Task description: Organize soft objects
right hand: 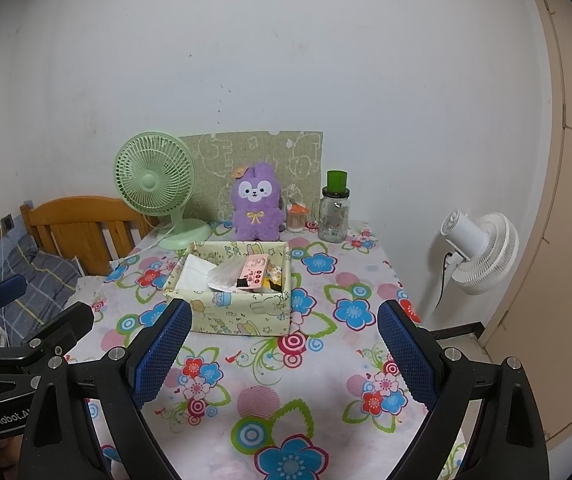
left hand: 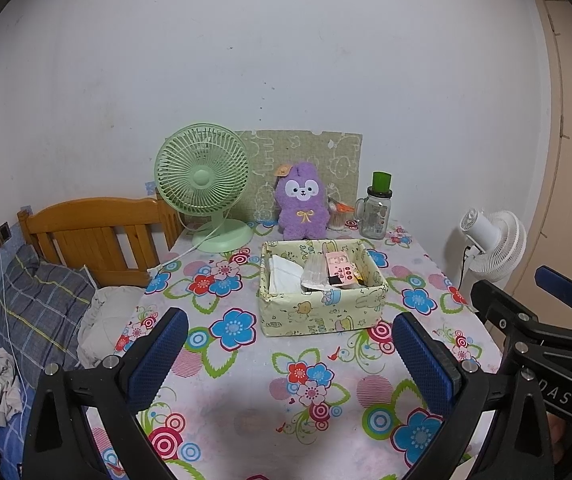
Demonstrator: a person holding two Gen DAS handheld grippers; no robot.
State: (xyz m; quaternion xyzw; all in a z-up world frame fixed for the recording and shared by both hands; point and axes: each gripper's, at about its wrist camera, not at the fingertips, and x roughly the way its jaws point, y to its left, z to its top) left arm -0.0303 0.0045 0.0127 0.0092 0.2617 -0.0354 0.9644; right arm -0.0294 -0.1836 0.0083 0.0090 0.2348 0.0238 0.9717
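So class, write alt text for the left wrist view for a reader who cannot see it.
A purple plush bunny sits upright at the far edge of a flower-patterned table, behind an open fabric box of small items. A green desk fan stands left of it, and the left gripper hovers open in the foreground.

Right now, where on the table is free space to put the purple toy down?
The widest bare patch of the tablecloth lies between the fabric box and both open grippers: left gripper, right gripper. A strip right of the box is free too. The back edge is crowded: green fan, purple plush, glass jar.
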